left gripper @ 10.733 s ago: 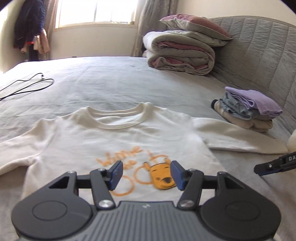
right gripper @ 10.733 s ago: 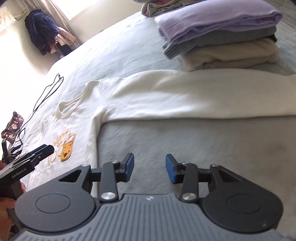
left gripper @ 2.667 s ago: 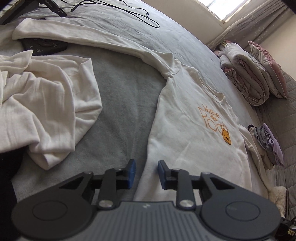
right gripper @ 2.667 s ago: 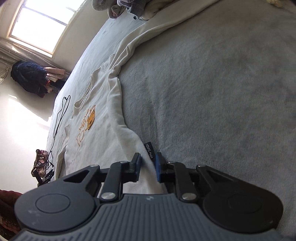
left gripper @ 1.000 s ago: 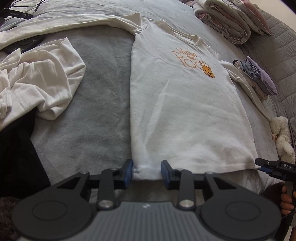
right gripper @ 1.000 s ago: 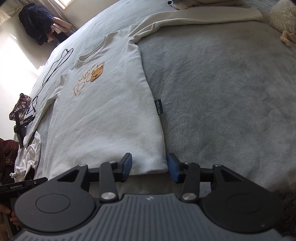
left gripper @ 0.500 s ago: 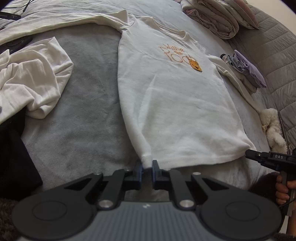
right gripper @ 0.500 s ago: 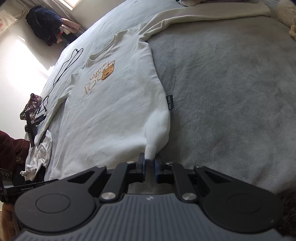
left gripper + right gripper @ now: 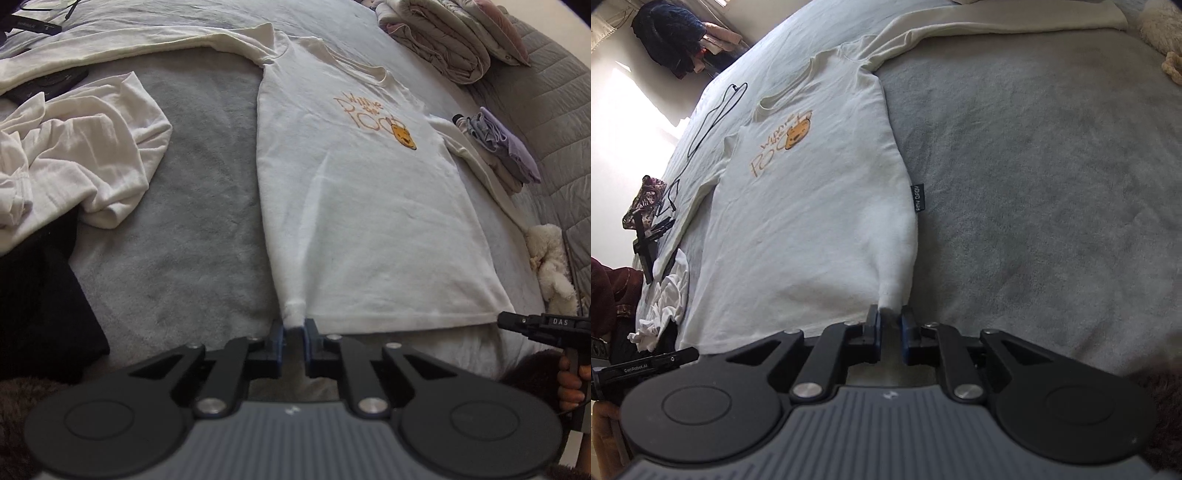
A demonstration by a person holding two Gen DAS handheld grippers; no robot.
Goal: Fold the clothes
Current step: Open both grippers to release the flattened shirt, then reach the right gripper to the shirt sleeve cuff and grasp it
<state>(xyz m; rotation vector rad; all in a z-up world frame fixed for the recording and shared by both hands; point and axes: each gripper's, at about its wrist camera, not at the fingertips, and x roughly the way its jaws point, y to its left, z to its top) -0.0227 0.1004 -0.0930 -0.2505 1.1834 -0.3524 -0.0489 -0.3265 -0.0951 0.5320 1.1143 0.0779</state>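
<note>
Cream sweatshirt (image 9: 362, 206) lies flat, face up on the grey bed (image 9: 192, 229), left gripper (image 9: 293, 334) and right gripper (image 9: 889, 325) fingers each pinching only a small nub of one hem corner, so uneven pull risks slippage or skew.

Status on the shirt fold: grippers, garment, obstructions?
Left gripper and right gripper each shut on a hem corner. Cream shirt flat, print up, sleeves spread. Crumpled white garment beside it, apart.
</note>
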